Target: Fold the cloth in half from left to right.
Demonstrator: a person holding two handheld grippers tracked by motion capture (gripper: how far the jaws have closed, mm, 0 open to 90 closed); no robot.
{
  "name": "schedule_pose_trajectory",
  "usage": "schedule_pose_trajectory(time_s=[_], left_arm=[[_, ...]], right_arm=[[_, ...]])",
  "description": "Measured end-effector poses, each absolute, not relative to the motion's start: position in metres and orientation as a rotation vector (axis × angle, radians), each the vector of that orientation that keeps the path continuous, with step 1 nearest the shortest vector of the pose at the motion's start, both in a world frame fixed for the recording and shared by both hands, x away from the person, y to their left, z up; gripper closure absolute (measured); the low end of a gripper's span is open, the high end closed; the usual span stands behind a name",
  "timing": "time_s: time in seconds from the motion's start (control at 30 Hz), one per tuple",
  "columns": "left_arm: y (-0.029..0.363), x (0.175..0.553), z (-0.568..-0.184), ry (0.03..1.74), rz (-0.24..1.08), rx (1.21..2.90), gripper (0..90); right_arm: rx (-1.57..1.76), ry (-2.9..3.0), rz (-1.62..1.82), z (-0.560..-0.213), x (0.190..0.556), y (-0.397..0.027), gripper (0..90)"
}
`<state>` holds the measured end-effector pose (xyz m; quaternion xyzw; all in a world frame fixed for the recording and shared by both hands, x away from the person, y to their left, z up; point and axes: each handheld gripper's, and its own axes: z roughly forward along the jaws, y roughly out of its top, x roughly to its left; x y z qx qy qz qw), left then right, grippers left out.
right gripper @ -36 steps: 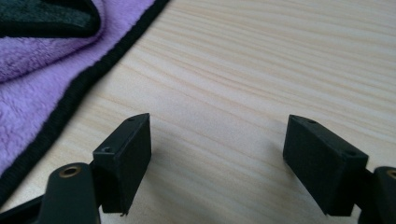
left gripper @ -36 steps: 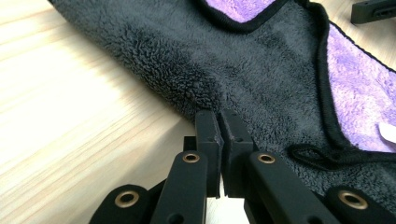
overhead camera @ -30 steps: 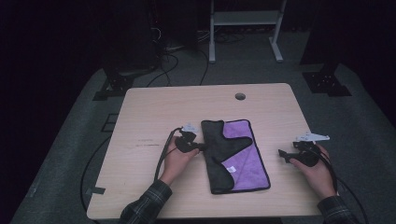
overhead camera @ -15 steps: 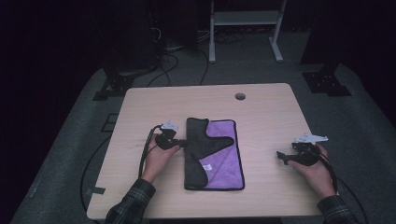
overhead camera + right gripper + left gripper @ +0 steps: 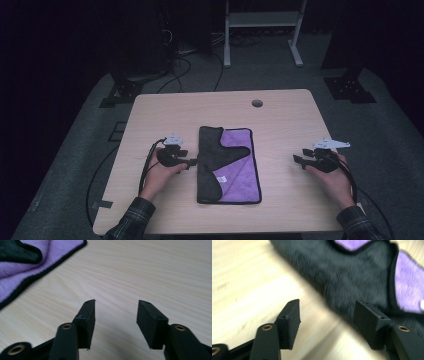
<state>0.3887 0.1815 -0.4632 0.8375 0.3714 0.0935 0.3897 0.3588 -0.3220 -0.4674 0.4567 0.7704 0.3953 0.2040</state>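
A folded cloth (image 5: 240, 175), purple with a black flap (image 5: 210, 150) turned over it, lies flat at the middle of the wooden table (image 5: 280, 115). My left gripper (image 5: 192, 161) rests at the cloth's left edge, pointing at it. Its jaws have just been opening and stand open. In the left gripper view (image 5: 328, 303) the black cloth (image 5: 352, 275) lies just beyond the right jaw, with bare wood between the pads. My right gripper (image 5: 298, 160) sits on the table well to the right of the cloth. Its jaws (image 5: 116, 302) have just been closing and hold nothing; the cloth's corner (image 5: 22, 267) lies off to its left.
A round cable hole (image 5: 257, 103) sits near the table's far edge. Cables (image 5: 147, 165) trail from the left gripper over the table's left side. A white metal frame (image 5: 260, 30) and dark stands are on the floor behind the table.
The left hand and the cloth have slid to the left across the table. The left gripper has let go of the cloth's edge. The right hand has stayed in place.
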Motion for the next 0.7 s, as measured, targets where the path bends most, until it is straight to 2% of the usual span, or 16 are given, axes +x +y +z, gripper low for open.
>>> schedule_pose_trajectory(time_s=[0.17,0.2,0.43,0.7], left_arm=[[0.19,0.374,-0.466,0.949,0.27,2.148,31.1],[0.194,0.37,-0.467,0.943,0.278,2.15,27.0],[0.199,0.359,-0.472,0.946,0.272,2.167,24.6],[0.201,0.351,-0.477,0.86,0.334,2.202,21.4]], right_arm=[[1.213,2.193,1.154,-0.461,0.366,-0.305,51.2],[1.189,2.207,1.172,-0.458,0.369,-0.298,51.6],[1.123,2.243,1.23,-0.45,0.378,-0.277,53.9],[1.059,2.289,1.255,-0.442,0.39,-0.25,53.3]])
